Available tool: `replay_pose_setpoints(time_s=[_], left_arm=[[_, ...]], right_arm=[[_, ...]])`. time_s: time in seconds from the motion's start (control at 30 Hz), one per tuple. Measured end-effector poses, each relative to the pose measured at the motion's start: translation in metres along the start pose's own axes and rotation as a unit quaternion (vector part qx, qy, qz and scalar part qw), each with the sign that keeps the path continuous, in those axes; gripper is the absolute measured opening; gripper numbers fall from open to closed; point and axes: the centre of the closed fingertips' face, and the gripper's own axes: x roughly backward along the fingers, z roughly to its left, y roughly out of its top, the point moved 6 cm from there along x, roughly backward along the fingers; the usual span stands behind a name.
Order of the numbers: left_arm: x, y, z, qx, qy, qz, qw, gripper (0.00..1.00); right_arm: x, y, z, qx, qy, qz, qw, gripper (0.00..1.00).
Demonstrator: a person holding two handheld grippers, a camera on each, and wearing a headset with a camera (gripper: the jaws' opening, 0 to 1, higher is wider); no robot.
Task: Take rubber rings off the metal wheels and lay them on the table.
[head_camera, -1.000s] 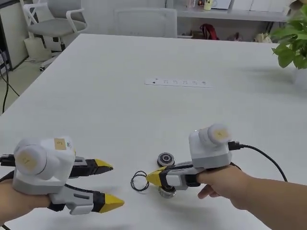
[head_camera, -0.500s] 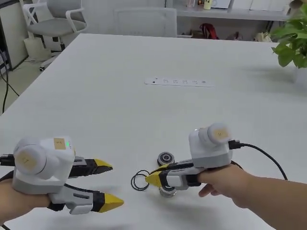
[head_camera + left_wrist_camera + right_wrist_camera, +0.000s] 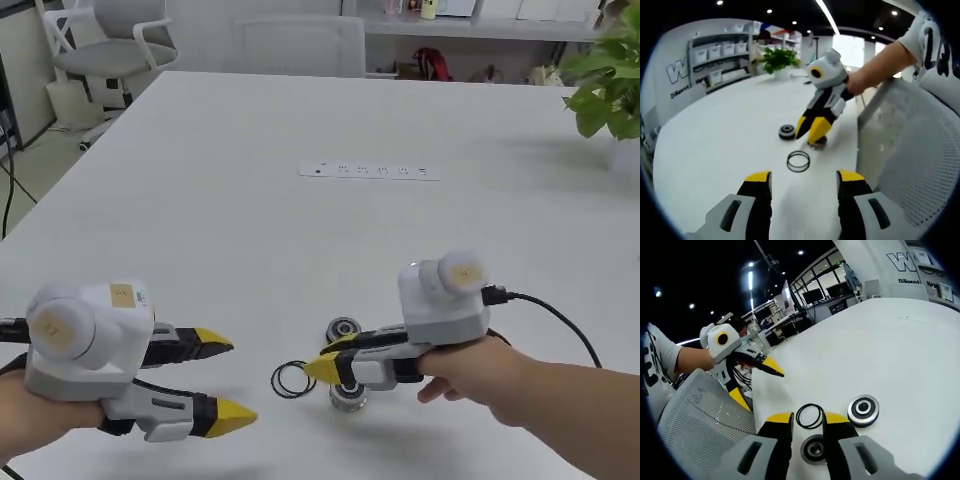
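Little is changing from a moment ago. The right gripper (image 3: 315,368) is still hovering at lower centre, jaws a sliver apart and pinching nothing, over one metal wheel (image 3: 347,396). A second wheel (image 3: 343,329) is sitting just beyond. The rubber rings (image 3: 290,380) are lying on the table (image 3: 300,230) beside its tips. At lower left, the left gripper (image 3: 232,378) is staying spread wide.
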Motion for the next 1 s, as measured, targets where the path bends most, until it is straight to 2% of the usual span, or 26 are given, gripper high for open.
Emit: replay_pose_setpoints(time_s=[0.43,1.0], left_arm=[[-0.002,0.005,0.011,0.000,0.002,-0.004,1.0000,0.52],[-0.004,0.018,0.024,0.005,0.013,-0.015,0.9998,0.52]], right_arm=[[0.015,0.005,-0.005,0.005,-0.005,-0.008,0.9999,0.22],[0.036,0.009,-0.022,0.004,-0.033,-0.026,0.9991,0.24]])
